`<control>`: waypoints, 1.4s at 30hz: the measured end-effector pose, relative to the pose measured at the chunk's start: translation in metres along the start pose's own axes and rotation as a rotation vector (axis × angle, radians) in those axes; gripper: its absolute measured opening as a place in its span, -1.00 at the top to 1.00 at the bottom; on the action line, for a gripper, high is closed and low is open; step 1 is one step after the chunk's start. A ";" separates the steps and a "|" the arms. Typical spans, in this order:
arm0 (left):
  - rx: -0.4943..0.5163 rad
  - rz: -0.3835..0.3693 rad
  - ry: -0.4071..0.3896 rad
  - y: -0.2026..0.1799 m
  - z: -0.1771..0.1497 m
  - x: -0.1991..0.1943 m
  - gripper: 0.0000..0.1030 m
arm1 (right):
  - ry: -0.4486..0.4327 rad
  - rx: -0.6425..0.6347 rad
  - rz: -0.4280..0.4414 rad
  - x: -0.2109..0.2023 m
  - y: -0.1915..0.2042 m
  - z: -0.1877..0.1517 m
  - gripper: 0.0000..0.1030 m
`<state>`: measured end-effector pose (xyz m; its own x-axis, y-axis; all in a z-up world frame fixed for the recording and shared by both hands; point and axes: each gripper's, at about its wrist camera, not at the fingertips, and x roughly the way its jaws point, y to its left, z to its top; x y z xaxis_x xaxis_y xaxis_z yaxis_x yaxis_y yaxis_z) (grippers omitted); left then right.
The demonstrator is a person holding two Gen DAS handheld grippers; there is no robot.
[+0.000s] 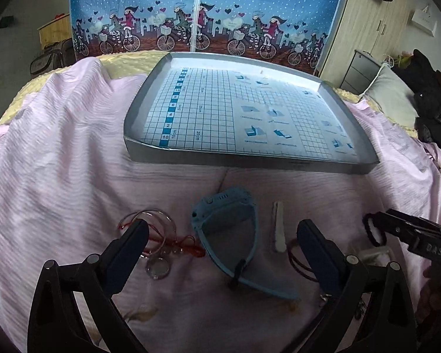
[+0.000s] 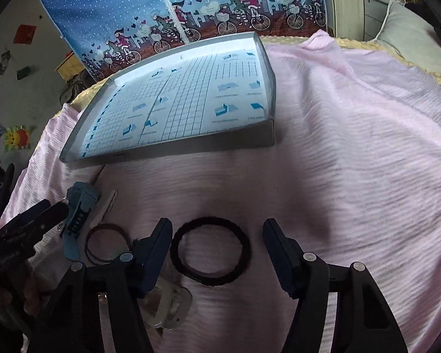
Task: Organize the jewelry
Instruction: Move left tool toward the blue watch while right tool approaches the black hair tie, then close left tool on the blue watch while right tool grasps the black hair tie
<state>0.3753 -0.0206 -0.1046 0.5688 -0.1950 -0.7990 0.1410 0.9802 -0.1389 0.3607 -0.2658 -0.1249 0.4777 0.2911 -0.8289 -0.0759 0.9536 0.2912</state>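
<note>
A blue watch lies on the pink cloth between the fingers of my open left gripper. A red cord with clear rings sits by its left finger, and a pale hair clip lies right of the watch. A thin dark hair tie shows by the right finger. My right gripper is open, with a black hair band lying between its fingers, and a whitish clip under its left finger. The blue watch and thin dark hair tie lie to its left.
A grey tray lined with blue grid paper lies beyond the jewelry, also in the right wrist view as the grey tray. A blue printed fabric wardrobe stands behind. A grey pillow lies far right.
</note>
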 end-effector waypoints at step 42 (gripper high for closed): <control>-0.095 -0.025 -0.050 -0.029 -0.015 -0.011 0.05 | -0.127 -0.010 0.234 -0.013 0.009 -0.004 0.86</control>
<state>0.3527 -0.0465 -0.1006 0.6061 -0.2182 -0.7649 0.0792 0.9734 -0.2150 0.3508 -0.2609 -0.1134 0.5519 0.4928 -0.6727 -0.2056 0.8622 0.4629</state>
